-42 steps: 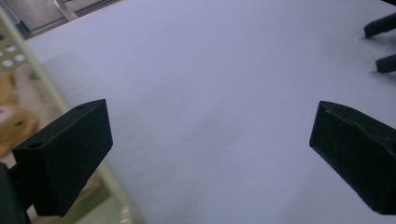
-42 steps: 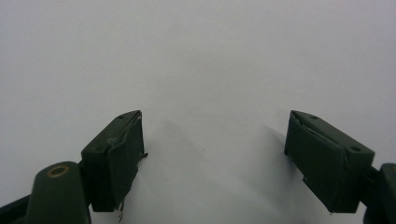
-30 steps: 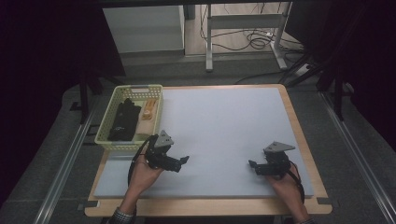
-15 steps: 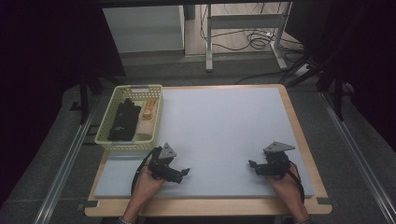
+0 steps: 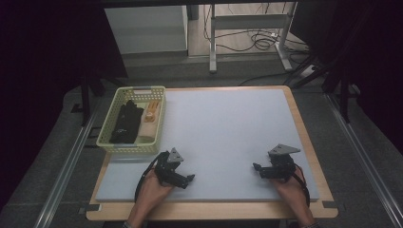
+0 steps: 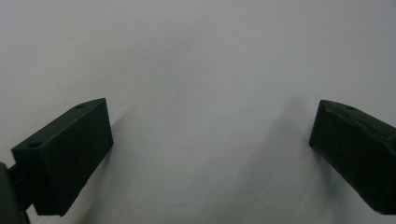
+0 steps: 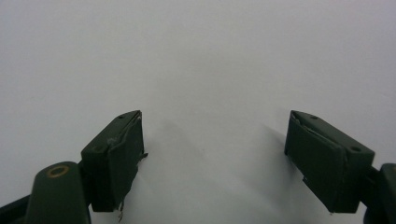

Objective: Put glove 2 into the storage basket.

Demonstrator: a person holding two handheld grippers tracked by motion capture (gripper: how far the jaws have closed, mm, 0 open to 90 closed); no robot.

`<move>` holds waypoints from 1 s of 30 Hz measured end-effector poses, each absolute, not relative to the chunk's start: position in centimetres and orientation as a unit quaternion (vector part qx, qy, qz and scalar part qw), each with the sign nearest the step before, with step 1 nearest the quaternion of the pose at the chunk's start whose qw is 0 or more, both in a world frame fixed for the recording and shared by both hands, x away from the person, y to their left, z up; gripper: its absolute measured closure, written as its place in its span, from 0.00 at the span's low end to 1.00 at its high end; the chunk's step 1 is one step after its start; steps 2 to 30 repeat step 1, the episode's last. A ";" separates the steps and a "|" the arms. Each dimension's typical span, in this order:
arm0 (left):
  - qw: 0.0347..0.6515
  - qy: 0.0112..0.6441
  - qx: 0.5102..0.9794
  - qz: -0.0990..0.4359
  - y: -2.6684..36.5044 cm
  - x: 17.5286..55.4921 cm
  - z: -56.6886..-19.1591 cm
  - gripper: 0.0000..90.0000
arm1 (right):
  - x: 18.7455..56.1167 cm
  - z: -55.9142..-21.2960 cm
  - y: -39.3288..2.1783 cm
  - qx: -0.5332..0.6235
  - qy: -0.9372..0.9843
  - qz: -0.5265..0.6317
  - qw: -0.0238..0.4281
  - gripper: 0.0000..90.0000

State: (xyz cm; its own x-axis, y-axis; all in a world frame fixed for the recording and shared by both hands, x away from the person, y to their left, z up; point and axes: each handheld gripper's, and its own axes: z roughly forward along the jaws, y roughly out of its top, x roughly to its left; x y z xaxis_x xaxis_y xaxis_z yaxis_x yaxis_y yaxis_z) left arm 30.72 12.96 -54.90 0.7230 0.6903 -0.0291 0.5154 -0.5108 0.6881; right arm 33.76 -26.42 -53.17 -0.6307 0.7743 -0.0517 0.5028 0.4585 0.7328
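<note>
My left gripper [image 5: 189,179] rests low on the pale grey mat [image 5: 223,133] near its front left, held by a hand, jaws pointing right. In the left gripper view its black jaws stand wide apart, open [image 6: 210,140], with bare mat between them. My right gripper [image 5: 256,168] sits at the front right of the mat, jaws pointing left, a grey plate on top. Its own view has both jaws spread, open [image 7: 212,144], with nothing between them.
A yellow-green basket [image 5: 159,121] stands at the mat's left edge, holding a black object [image 5: 126,122] and an orange-tan item [image 5: 151,113]. The wooden table rim [image 5: 304,137] frames the mat. Metal rails and cables lie on the floor beyond.
The left gripper has moved toward the front edge and slightly right, away from the basket. The right gripper has stayed in place.
</note>
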 end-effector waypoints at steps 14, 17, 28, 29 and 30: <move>0.349 0.351 0.860 0.125 13.0 30.7 -54.9 0.00 | 33.8 -53.2 -26.4 0.384 0.832 0.351 0.193 0.22; 0.349 0.351 0.860 0.125 13.0 30.7 -54.9 0.00 | 33.8 -53.2 -26.4 0.384 0.832 0.351 0.193 0.22; 0.349 0.351 0.860 0.125 13.0 30.7 -54.9 0.00 | 33.8 -53.2 -26.4 0.384 0.832 0.351 0.193 0.22; 0.349 0.351 0.860 0.125 13.0 30.7 -54.9 0.00 | 33.8 -53.2 -26.4 0.384 0.832 0.351 0.193 0.22; 0.349 0.351 0.860 0.125 13.0 30.7 -54.9 0.00 | 33.8 -53.2 -26.4 0.384 0.832 0.351 0.193 0.22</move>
